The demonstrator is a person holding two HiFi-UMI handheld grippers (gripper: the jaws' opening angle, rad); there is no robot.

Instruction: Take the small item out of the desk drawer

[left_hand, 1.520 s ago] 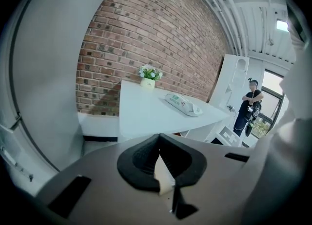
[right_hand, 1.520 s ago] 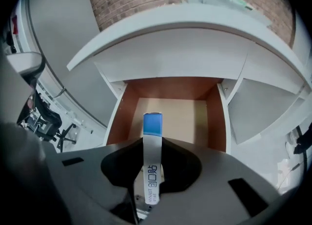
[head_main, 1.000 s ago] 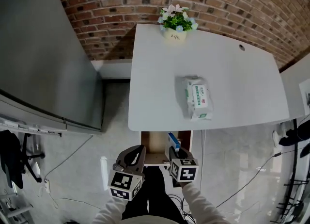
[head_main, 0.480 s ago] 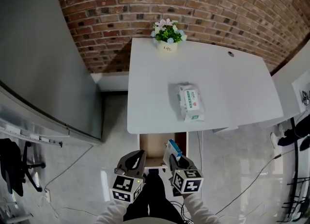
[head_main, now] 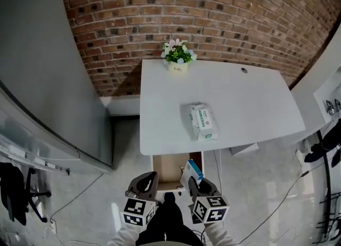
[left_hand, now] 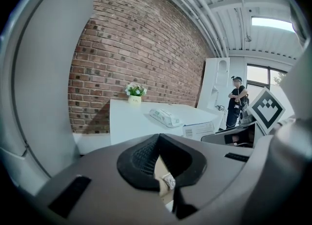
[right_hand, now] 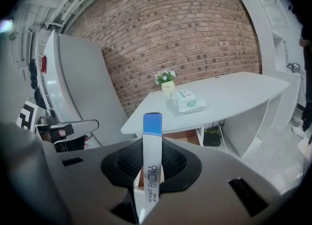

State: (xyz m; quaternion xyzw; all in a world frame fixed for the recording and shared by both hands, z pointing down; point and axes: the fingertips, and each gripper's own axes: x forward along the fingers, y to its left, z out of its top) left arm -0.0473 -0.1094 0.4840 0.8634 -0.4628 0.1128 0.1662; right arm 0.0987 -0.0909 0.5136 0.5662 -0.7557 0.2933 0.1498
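The small box [right_hand: 152,156], white with a blue end, stands clamped upright between the fingers of the right gripper [head_main: 196,185]. It is above the open drawer [head_main: 162,167] and, as far as I can judge, clear of it. The left gripper [head_main: 145,185] hovers beside it, fingers together on nothing. The removal looks essentially done. What may be left is setting the box on the bench [head_main: 250,106] and shutting the drawer.
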